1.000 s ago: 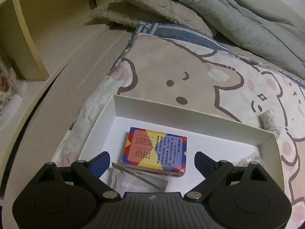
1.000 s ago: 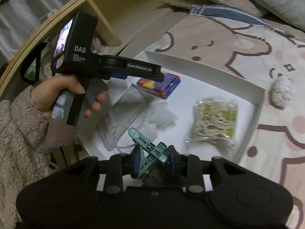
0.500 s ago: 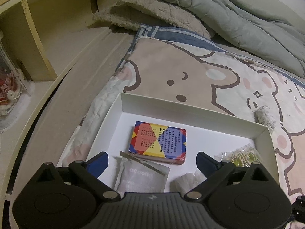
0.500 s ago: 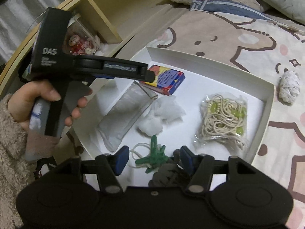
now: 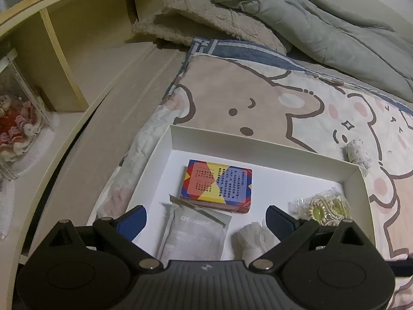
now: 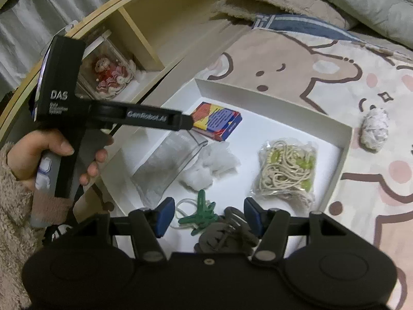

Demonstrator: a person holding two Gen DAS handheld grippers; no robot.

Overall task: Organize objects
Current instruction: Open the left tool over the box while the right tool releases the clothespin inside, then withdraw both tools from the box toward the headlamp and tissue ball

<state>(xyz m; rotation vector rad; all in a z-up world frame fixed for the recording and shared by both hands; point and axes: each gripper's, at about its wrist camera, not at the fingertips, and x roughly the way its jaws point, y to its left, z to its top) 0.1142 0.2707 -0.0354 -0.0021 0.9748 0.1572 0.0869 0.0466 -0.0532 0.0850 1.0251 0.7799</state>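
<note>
A white shallow box (image 5: 258, 146) (image 6: 271, 95) lies on the bear-print bedspread. In it are a colourful card box (image 5: 216, 184) (image 6: 216, 121), a clear pouch (image 5: 193, 232) (image 6: 167, 165), white tissue (image 6: 209, 165), a bag of cord with green beads (image 6: 286, 170) (image 5: 325, 208), green clothespins (image 6: 200, 213) and a grey item (image 6: 227, 230). A crumpled white wad (image 6: 374, 129) (image 5: 357, 152) lies outside the box on the right. My left gripper (image 5: 206, 219) is open above the pouch. My right gripper (image 6: 206, 215) is open and empty over the clothespins.
A wooden shelf unit (image 5: 64, 51) stands at the left with a doll in a clear case (image 6: 108, 75). A grey quilt (image 5: 322, 25) and a fleece blanket (image 5: 206, 20) are piled at the far end of the bed.
My right gripper opened and let go of the green clothespin, which now lies in the box, then drew back. My left gripper also drew back from the card box.
</note>
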